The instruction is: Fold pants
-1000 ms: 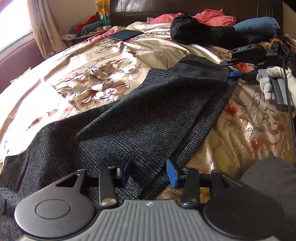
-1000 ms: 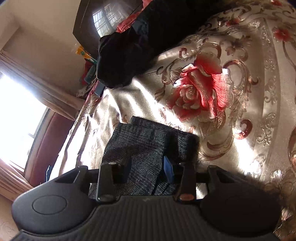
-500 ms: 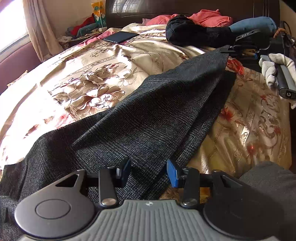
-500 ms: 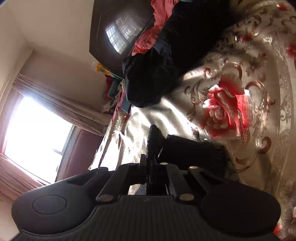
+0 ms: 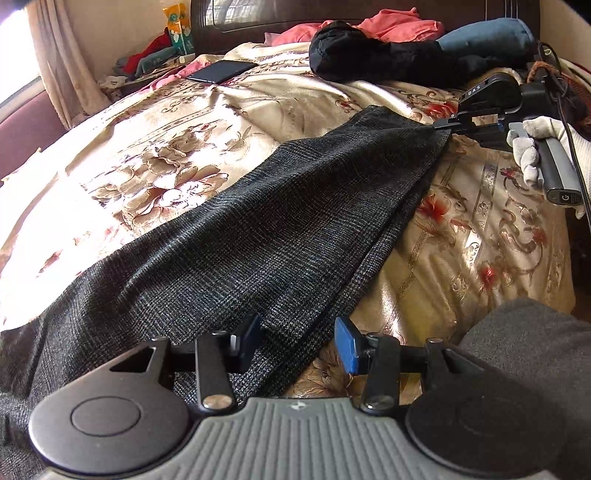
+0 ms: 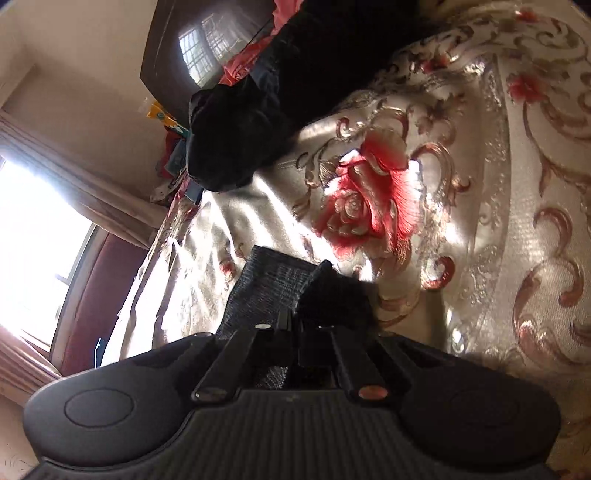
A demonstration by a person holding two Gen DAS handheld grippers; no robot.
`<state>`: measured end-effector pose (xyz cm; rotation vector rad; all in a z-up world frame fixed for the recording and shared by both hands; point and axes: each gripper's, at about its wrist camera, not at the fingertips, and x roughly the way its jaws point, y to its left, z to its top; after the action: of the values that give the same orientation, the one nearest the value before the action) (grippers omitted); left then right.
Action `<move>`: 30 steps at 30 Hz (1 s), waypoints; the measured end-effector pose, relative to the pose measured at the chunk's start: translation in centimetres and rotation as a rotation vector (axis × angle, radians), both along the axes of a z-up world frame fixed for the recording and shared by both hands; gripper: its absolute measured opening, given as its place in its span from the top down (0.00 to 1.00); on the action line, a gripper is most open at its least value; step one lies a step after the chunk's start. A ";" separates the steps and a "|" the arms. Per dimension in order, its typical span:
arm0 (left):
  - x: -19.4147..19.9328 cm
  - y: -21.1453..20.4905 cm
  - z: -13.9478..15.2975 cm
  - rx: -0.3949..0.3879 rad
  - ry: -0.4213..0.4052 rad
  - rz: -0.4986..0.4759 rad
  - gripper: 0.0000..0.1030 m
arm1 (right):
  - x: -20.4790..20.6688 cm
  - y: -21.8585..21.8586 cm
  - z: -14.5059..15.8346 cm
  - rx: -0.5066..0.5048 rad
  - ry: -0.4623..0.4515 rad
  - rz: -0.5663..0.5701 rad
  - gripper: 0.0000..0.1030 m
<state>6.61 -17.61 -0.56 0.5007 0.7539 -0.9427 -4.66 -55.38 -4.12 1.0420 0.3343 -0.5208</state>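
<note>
Dark grey checked pants (image 5: pixel 258 236) lie lengthwise on the floral bedspread (image 5: pixel 155 155), legs stacked, running from near me to the far right. My left gripper (image 5: pixel 295 339) is open, its blue pads either side of the pants' near edge. My right gripper (image 5: pixel 448 127) is shut on the far hem corner and holds it just above the bed. In the right wrist view the hem (image 6: pixel 273 284) sticks out past the closed right gripper (image 6: pixel 295 325).
A black garment (image 5: pixel 373 59) and pink clothes (image 5: pixel 399 27) lie at the headboard. A dark tablet (image 5: pixel 221 72) lies at the back left. A window and curtain (image 5: pixel 55 62) are on the left. Bare bedspread shows right of the pants.
My right gripper closed on the hem, lifted it, then lowered it back near the bed. The left gripper stayed open in place.
</note>
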 end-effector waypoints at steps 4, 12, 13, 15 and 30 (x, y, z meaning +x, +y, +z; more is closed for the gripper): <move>-0.1 0.2 -0.5 0.014 0.015 -0.001 0.45 | 1.2 0.3 -0.5 -0.009 0.140 0.010 0.92; -1.0 2.7 -0.2 0.018 -0.019 0.013 0.45 | -1.4 4.6 1.4 -0.053 0.132 0.082 0.86; -1.0 3.2 -0.1 0.016 -0.023 0.020 0.45 | -1.2 5.9 1.7 -0.061 0.142 0.128 0.86; -1.0 4.3 0.0 0.012 -0.028 0.046 0.45 | -0.7 8.6 2.0 -0.068 0.139 0.230 0.86; 0.0 8.5 -0.8 -0.067 -0.046 0.152 0.45 | 5.6 18.3 -1.3 0.215 0.125 0.552 0.88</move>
<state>6.64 -9.13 -1.38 0.3999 0.7059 -0.8098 0.94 -37.11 -5.45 1.0695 0.7742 -0.0517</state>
